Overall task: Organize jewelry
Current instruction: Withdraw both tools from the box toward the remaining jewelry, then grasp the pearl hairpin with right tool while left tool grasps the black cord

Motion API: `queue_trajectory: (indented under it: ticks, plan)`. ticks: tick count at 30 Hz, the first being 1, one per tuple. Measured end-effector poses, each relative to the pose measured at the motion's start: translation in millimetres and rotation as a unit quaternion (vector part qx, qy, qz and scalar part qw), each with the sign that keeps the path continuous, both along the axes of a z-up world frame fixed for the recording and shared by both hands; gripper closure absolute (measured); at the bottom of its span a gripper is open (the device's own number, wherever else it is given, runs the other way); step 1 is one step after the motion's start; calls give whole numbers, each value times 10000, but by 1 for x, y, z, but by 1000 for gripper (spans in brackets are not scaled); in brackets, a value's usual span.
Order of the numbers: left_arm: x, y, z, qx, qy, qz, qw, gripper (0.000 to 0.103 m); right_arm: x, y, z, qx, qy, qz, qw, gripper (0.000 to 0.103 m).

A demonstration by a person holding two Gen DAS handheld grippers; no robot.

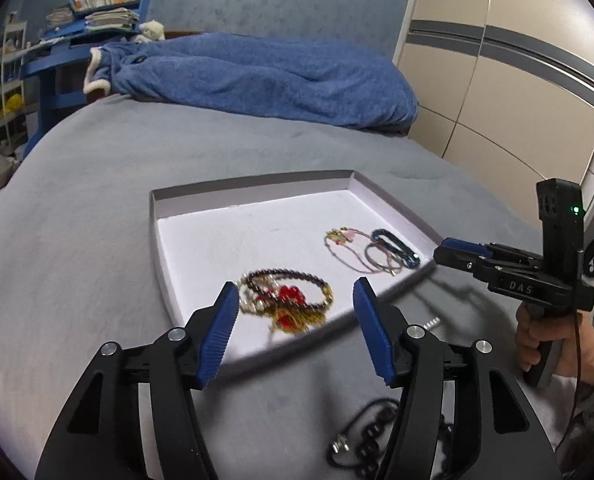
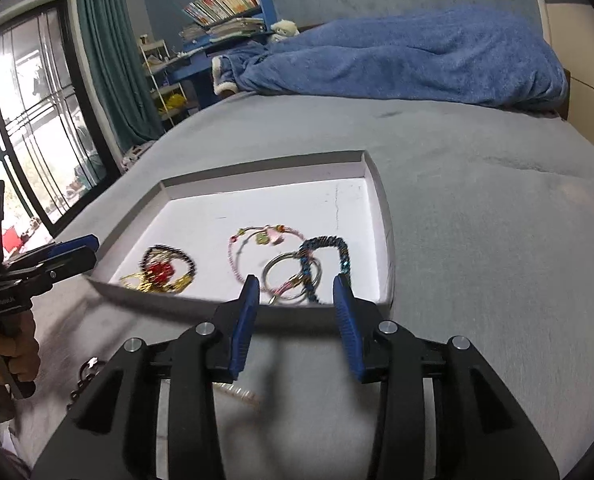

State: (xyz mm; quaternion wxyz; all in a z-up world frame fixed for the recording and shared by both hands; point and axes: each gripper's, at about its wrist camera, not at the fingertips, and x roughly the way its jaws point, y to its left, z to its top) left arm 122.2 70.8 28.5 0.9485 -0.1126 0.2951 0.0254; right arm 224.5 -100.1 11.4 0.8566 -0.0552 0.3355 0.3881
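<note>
A shallow white tray [image 1: 201, 232] [image 2: 201, 208] lies on the grey bed. At its near left corner sits a tangle of dark beads, red stones and gold chain [image 1: 289, 300] [image 2: 165, 274]. My left gripper [image 1: 297, 286] hangs just above that tangle, open, its pads not touching it. A pink bead bracelet [image 2: 253, 236], silver rings [image 2: 287, 276] and a blue beaded bracelet [image 1: 395, 246] [image 2: 329, 248] lie at the near right. My right gripper [image 2: 295, 284] [image 1: 445, 250] is open over the tray's front rim by the rings, holding nothing.
A black chain [image 1: 371, 436] [image 2: 83, 376] and a pale beaded piece [image 2: 241, 394] lie on the bed [image 2: 477, 240] in front of the tray. A blue blanket [image 1: 265, 76] is heaped at the far end. Wardrobe doors [image 1: 497, 60] stand right; a window [image 2: 25, 120] left.
</note>
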Motion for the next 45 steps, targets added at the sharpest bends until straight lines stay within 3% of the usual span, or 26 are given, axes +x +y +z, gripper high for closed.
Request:
queue_trajectory:
  ticks: [8, 18, 25, 30, 32, 34, 39, 45]
  plan:
    - [-31, -13, -10, -156, 88, -124, 9998, 40, -28, -3, -3, -154, -7, 376, 9992, 64]
    - [-51, -44, -23, -168, 145, -839, 9962, 40, -43, -5, -15, -314, 125, 560, 9979, 64]
    - [-42, -75, -31, 357, 549, -1331, 9889, 67, -47, -7, -18, -324, 186, 562, 9977, 64]
    - [-31, -88, -44, 778, 964, -1393, 9825, 82, -47, -6, -20, -428, 213, 601, 9970, 64]
    - [-28, -89, -49, 897, 1090, -1313, 9812, 93, -48, -4, -21, -511, 233, 622, 9965, 63]
    - [-29, -83, -48, 840, 1024, -1176, 9842, 99, -48, -1, -23, -591, 236, 638, 9959, 62]
    - [-43, -57, -37, 344, 561, -848, 9942, 99, -48, 10, -28, -858, 218, 771, 9931, 62]
    - [-55, -25, -30, -266, 154, -313, 9990, 99, -51, 27, -35, -1295, 59, 945, 9871, 62]
